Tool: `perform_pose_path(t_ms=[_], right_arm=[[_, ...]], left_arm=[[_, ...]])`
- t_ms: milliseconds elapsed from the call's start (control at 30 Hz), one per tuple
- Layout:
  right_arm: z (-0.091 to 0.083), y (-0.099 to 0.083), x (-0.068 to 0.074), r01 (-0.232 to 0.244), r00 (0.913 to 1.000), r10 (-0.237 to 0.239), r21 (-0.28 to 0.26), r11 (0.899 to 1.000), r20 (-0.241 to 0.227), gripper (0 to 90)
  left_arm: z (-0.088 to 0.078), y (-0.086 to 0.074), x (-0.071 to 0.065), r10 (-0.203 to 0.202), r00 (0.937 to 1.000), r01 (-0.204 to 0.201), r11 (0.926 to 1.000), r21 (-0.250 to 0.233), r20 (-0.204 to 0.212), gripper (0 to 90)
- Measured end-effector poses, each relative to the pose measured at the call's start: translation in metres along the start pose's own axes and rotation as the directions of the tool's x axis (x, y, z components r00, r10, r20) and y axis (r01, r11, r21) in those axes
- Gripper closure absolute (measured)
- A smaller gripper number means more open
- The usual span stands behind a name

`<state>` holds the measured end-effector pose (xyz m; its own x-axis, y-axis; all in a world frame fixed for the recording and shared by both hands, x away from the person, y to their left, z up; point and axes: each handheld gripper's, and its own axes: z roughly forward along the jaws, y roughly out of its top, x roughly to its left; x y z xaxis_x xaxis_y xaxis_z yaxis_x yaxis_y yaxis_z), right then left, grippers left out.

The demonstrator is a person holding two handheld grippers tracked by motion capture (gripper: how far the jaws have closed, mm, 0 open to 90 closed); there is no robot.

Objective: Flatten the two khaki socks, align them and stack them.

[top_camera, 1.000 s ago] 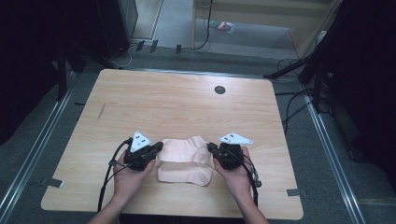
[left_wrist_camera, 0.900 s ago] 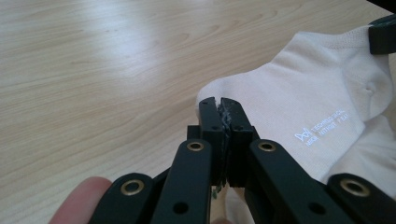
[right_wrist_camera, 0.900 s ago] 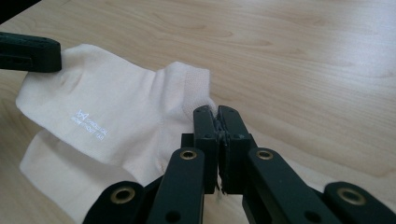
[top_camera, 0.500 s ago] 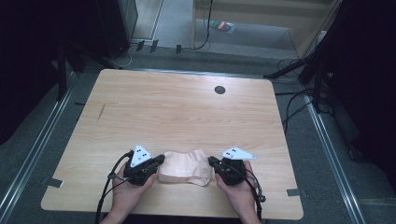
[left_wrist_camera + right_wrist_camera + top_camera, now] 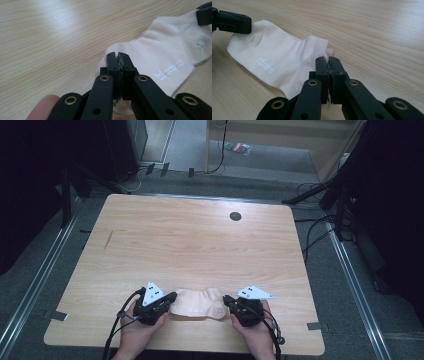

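Near the front edge of the worktop [image 5: 200,235] a cream sock [image 5: 197,303] lies flat, left tongs [image 5: 170,300] and right tongs [image 5: 227,302] each clamped tight on an opposite end, seemingly to keep it stretched smooth.

This looks like a lab or recording room: a bare light-wood table with a black round cable hole [image 5: 235,216] stands on grey carpet [image 5: 350,285], flanked by metal floor rails [image 5: 30,290], black stand legs [image 5: 320,195] and loose black cables [image 5: 310,227].
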<state>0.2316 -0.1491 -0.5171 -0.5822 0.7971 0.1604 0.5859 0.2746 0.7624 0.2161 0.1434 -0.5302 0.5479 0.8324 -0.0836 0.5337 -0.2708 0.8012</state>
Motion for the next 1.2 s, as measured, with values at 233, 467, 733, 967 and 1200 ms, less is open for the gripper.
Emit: perform_pose_path(t_ms=[233,467,733,967,1200], right_arm=[[0.007,-0.003,-0.001,0.005,0.9999,-0.005,0.002,1.0,0.011,88.0],[0.01,-0.006,0.0,0.019,0.9996,-0.02,0.016,1.0,0.021,87.9],[0.014,-0.009,-0.002,0.024,0.999,-0.025,0.026,0.999,0.036,87.9],[0.017,-0.011,-0.002,0.031,0.9984,-0.033,0.038,0.999,0.047,87.8],[0.015,-0.013,-0.002,0.036,0.9983,-0.037,0.027,0.999,0.044,87.5]], left_arm=[[0.008,-0.005,-0.002,0.011,0.9998,-0.011,0.9998,0.017,-0.018,89.9],[0.01,-0.009,-0.003,0.014,0.9995,-0.013,0.9996,0.025,-0.027,89.8],[0.013,-0.009,-0.002,0.014,0.9993,-0.013,0.9996,0.024,-0.034,89.7],[0.013,-0.01,0.0,0.008,0.9995,-0.007,0.9998,0.02,-0.03,88.9],[0.012,-0.01,-0.002,0.009,0.9993,-0.009,0.9999,-0.007,-0.036,88.1]])
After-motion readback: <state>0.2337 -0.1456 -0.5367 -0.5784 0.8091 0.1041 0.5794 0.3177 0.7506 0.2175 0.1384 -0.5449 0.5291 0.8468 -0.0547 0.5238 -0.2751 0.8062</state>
